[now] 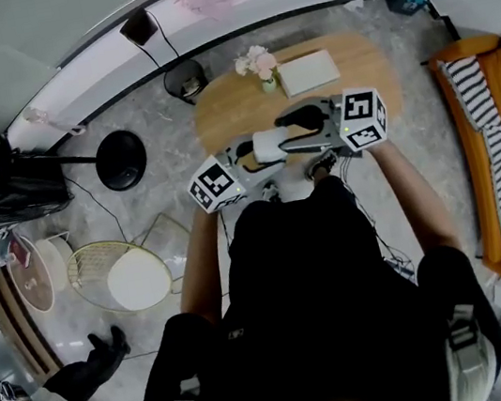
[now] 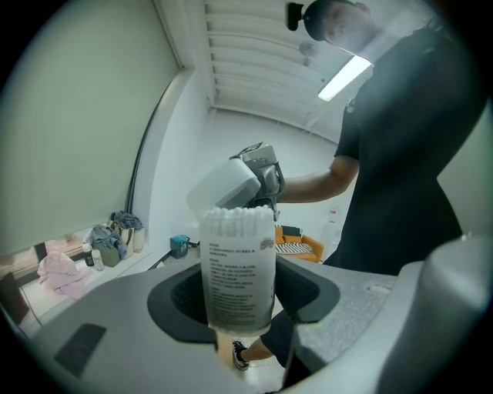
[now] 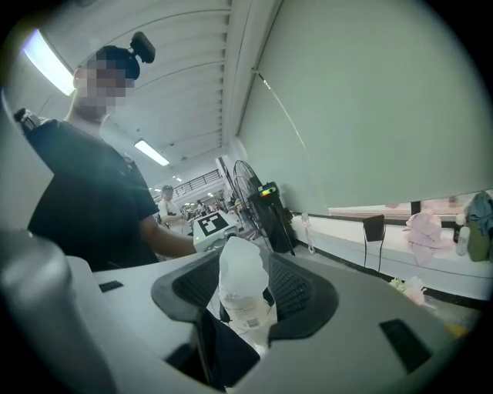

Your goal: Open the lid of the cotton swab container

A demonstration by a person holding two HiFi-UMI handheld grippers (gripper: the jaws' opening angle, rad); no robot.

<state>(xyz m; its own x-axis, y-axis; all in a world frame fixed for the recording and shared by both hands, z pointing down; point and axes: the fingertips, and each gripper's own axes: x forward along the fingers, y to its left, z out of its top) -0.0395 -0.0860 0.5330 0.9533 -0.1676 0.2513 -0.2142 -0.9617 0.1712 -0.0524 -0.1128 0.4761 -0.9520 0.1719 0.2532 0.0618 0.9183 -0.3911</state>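
Observation:
A clear cotton swab container (image 2: 239, 269) with a printed label stands upright between the pads of my left gripper (image 2: 239, 308), which is shut on it. Its white lid (image 2: 225, 186) is tilted up and off to the left, and the swab tips show at the open top. My right gripper (image 3: 243, 288) holds that lid (image 3: 240, 269) between its wide-set pads, with the container's label (image 3: 248, 312) just below. In the head view both grippers, left (image 1: 248, 154) and right (image 1: 286, 137), meet over the container (image 1: 270, 144) in front of my chest.
Below the grippers is an oval wooden table (image 1: 234, 102) with a white flat box (image 1: 308, 72) and a small flower vase (image 1: 258, 65). An orange sofa (image 1: 499, 153) stands at the right. A fan's black base (image 1: 120, 159) and a wire stool (image 1: 120, 276) stand at the left.

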